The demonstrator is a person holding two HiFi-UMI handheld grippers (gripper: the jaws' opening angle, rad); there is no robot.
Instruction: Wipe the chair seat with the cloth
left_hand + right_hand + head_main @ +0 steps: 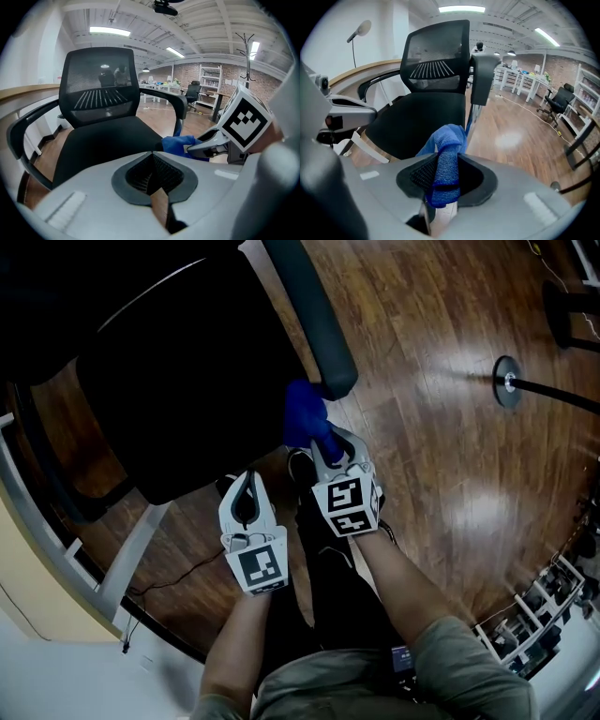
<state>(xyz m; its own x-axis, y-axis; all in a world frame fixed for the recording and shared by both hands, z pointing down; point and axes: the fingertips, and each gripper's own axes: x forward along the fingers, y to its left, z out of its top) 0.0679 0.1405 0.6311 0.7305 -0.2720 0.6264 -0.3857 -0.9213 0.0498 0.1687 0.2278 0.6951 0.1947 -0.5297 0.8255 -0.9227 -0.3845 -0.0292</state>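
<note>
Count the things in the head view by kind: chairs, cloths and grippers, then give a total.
Black chair: 1
Blue cloth: 1
Grippers: 2, the left gripper, shut and empty, and the right gripper, shut on the cloth
Total: 4

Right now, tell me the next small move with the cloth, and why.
Probably carry the right gripper forward and lower the blue cloth onto the chair seat: the jaws are clamped on the cloth, but it hangs at the seat's front corner by the armrest, not over the seat.
</note>
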